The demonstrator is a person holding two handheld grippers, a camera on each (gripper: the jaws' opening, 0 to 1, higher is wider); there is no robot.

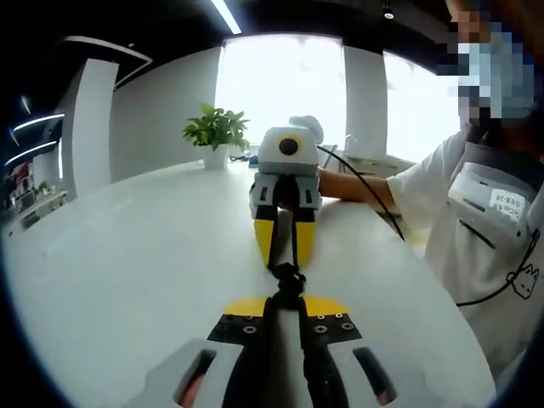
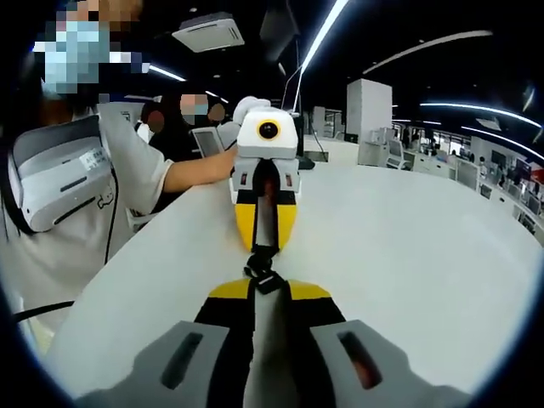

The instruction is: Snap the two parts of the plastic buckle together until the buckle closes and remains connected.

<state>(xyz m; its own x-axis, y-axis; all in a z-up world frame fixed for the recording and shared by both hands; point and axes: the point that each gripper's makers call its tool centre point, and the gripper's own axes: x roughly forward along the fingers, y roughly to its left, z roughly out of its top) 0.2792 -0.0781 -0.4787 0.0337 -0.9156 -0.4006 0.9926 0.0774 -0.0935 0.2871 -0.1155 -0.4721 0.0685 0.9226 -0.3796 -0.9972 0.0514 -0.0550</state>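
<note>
Rising from the bottom of the left gripper view, the left claw [image 1: 287,308] has its yellow-tipped jaws drawn together on a black strap that runs up the middle of the frame. Just above the jaw tips sits the black plastic buckle [image 1: 287,279], at the centre of the picture, held clear of the white counter [image 1: 127,255]. Its long axis runs straight from the bottom of the frame toward the top, in line with both claws. Beyond it the right claw [image 1: 286,248] points back down at the camera, its jaws closed on the strap at the buckle's far end.

From the right gripper view the same line appears reversed: the right claw [image 2: 265,293] at the bottom is clamped on the strap, the buckle [image 2: 263,270] lies just above its tips, and the left claw [image 2: 264,236] grips the other end. Whether the two buckle parts are fully snapped cannot be told.

A potted plant [image 1: 217,134] stands on the counter at upper left of the left gripper view, and a person's arm [image 1: 361,185] reaches in from the right.
</note>
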